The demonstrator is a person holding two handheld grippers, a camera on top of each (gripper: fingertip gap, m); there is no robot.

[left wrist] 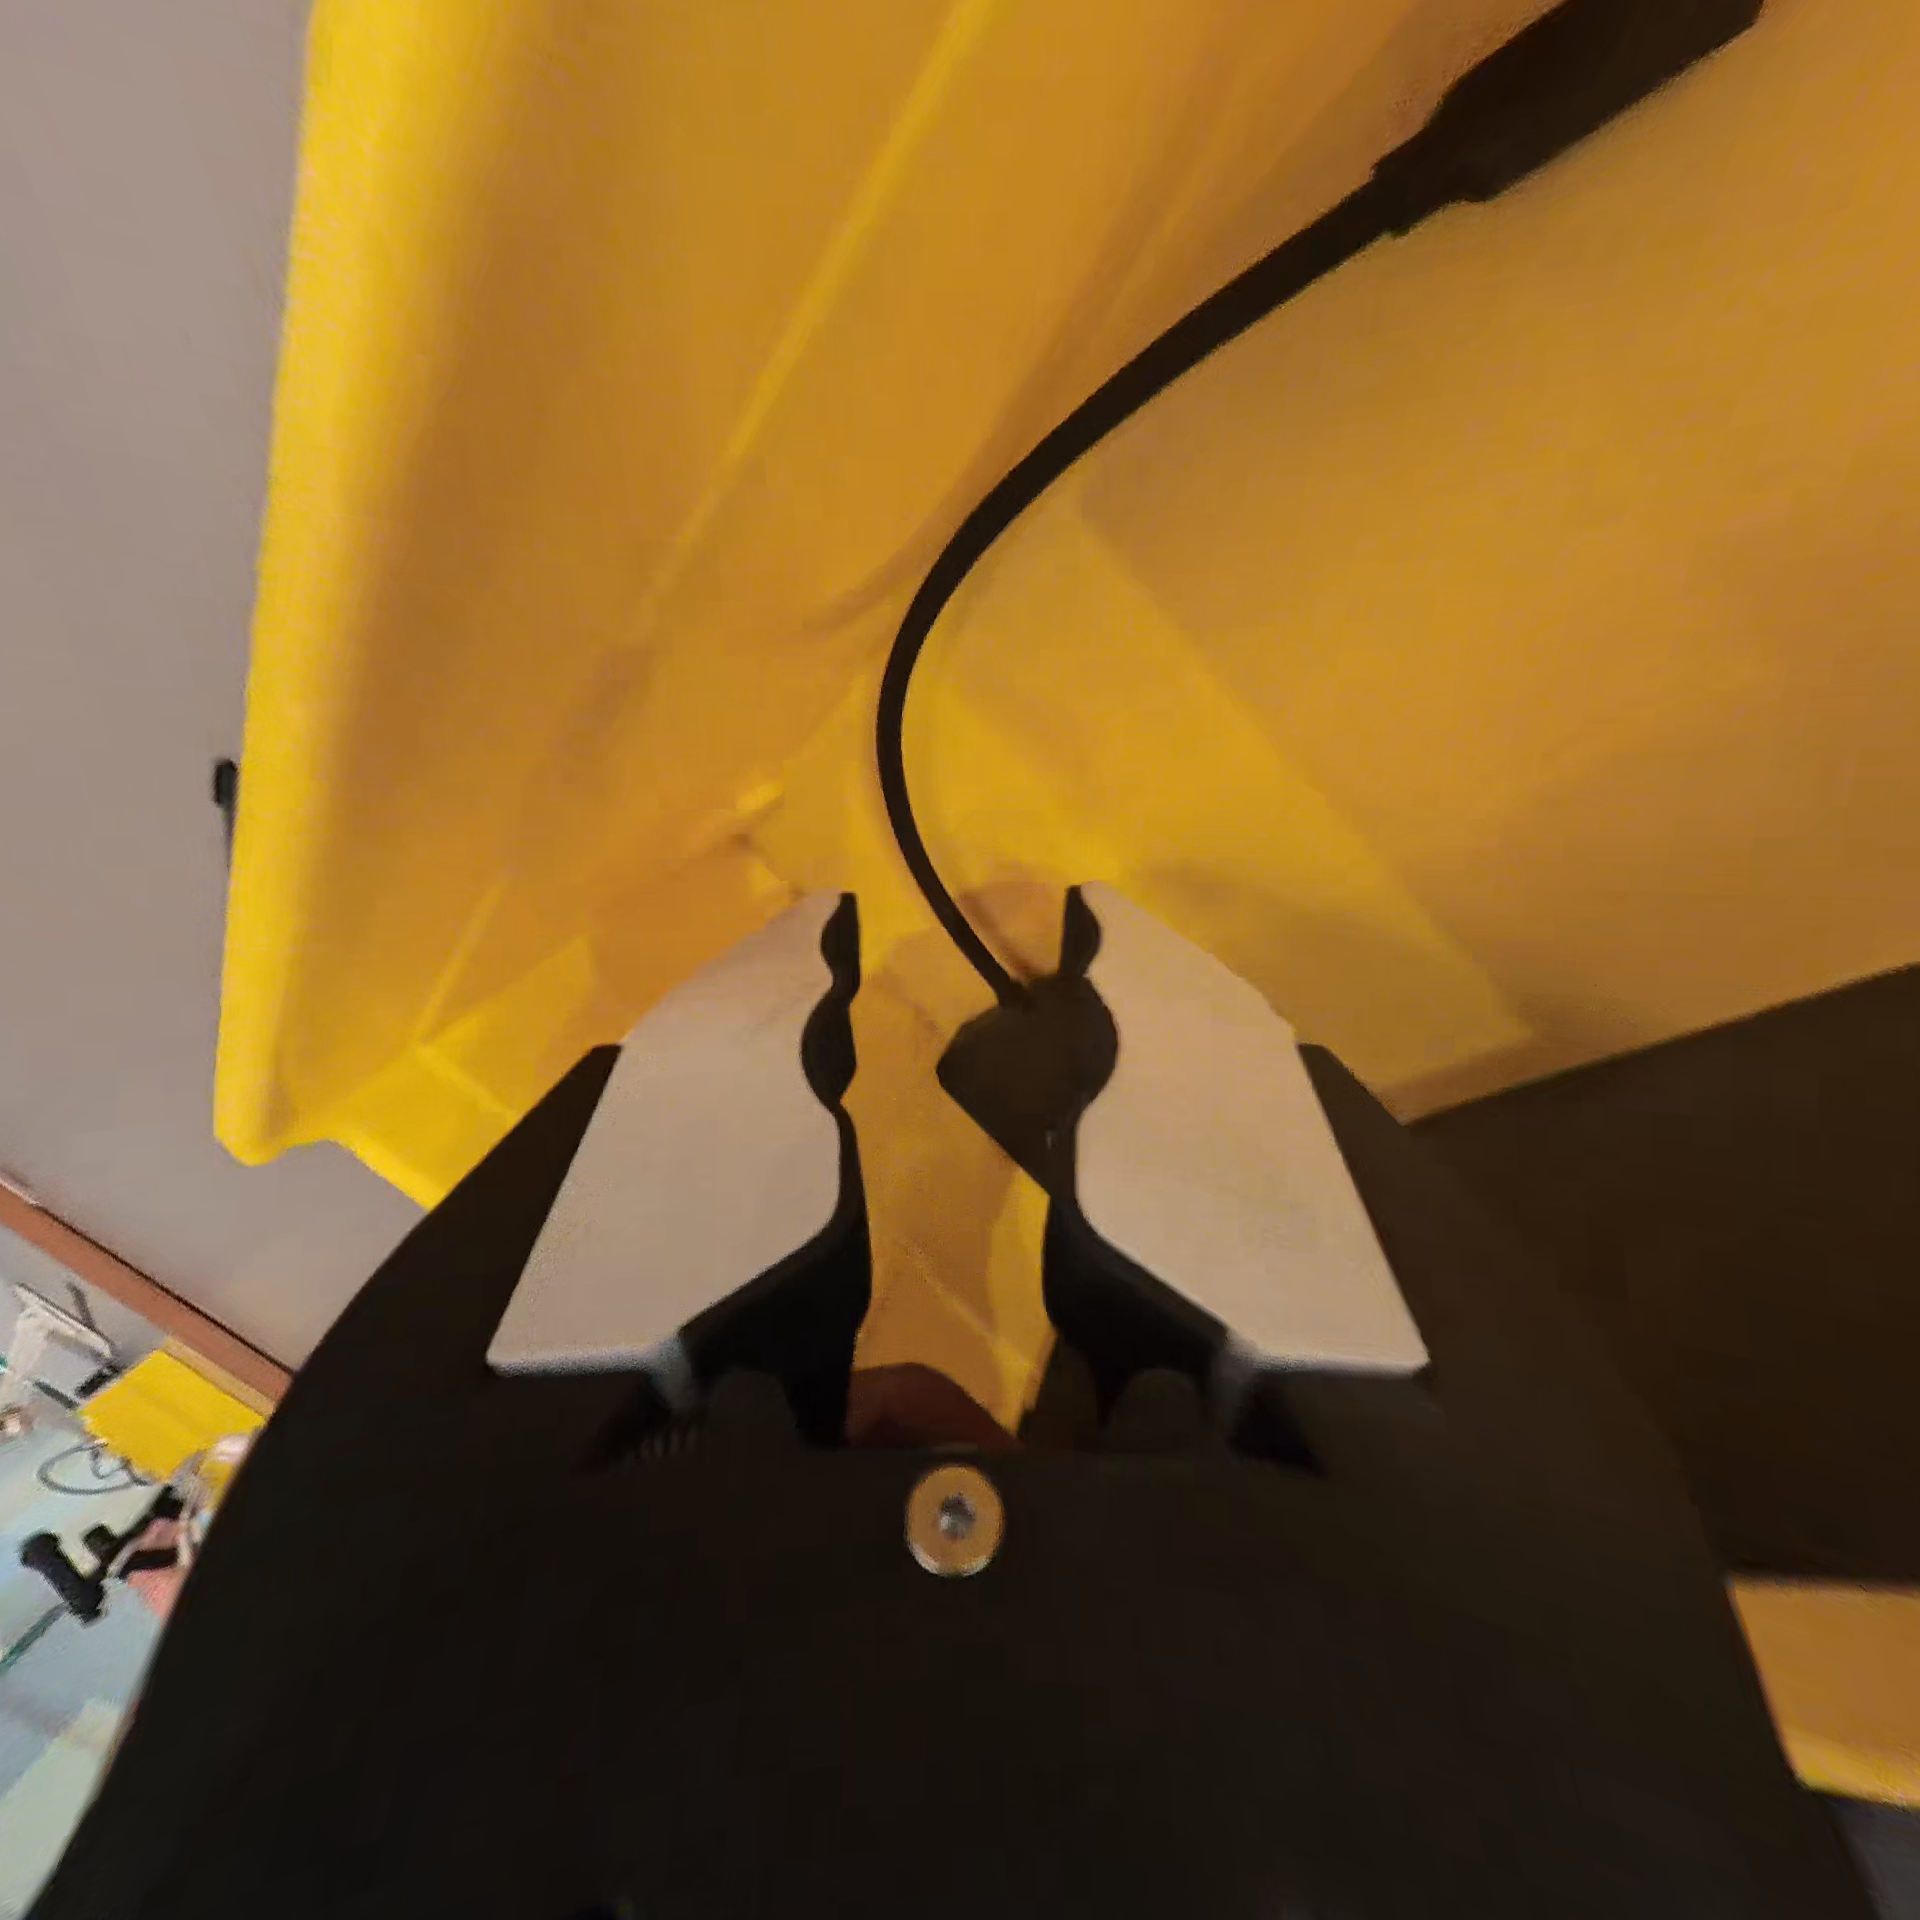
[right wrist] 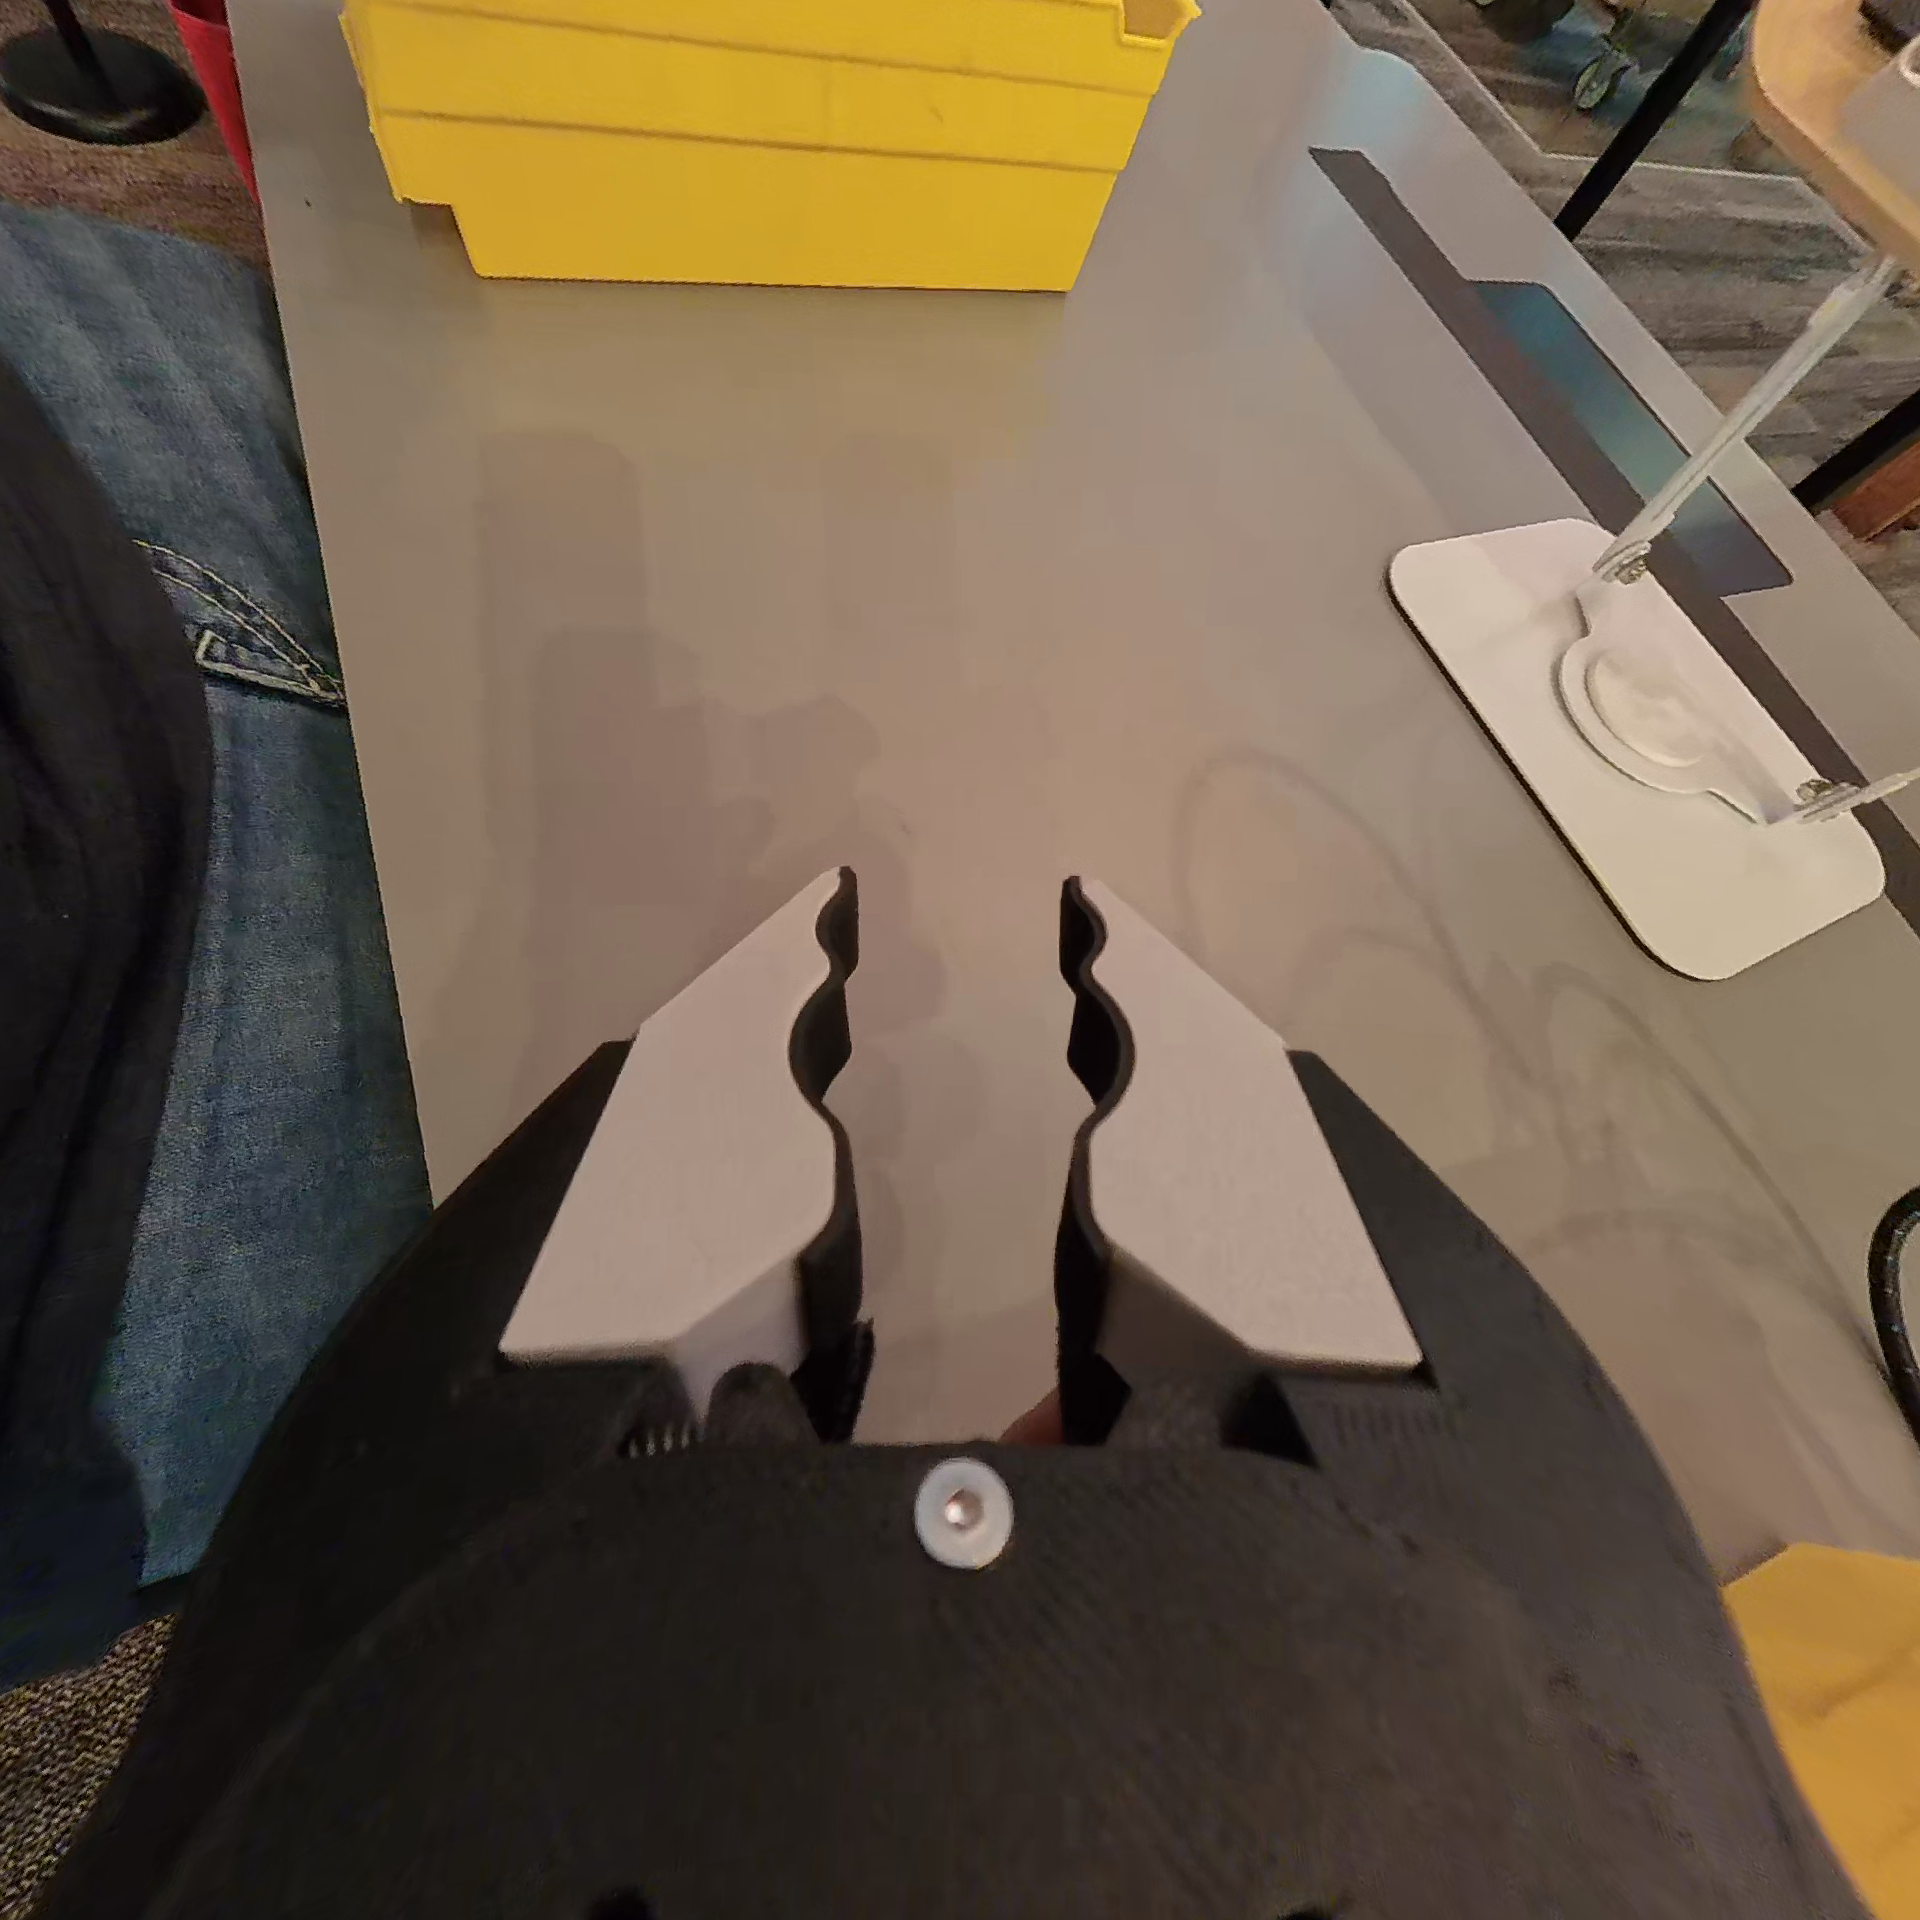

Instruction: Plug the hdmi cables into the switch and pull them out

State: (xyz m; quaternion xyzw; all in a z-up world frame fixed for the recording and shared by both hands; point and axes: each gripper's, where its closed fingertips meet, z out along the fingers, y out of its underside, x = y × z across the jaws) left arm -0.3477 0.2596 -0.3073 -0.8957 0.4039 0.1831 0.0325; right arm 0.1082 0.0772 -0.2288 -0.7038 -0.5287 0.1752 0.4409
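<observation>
In the left wrist view my left gripper [left wrist: 961, 914] reaches into a yellow bin [left wrist: 623, 416]. A thin black cable [left wrist: 935, 623] curves from a black plug body [left wrist: 1590, 94] at the top right down to a black end piece [left wrist: 1023, 1060] between my fingers. That piece lies against the right pad [left wrist: 1081, 935]. A strip of yellow shows between it and the left pad [left wrist: 842, 935], so the jaws stand open around it. In the right wrist view my right gripper [right wrist: 958, 883] is open and empty over the grey table [right wrist: 935, 623].
A yellow bin [right wrist: 769, 156] stands at the table's far end. A white stand base [right wrist: 1631, 748] sits at the right, and a black cable [right wrist: 1891, 1309] shows at the right edge. A person's jeans [right wrist: 208, 831] are at the left. A dark shape [left wrist: 1662, 1299] fills the left wrist view's right. My hands' fingertips stand some 50 centimetres from each other. The dark shape [left wrist: 1662, 1299] lies some 10 centimetres from my left tips, 40 centimetres from my right tips.
</observation>
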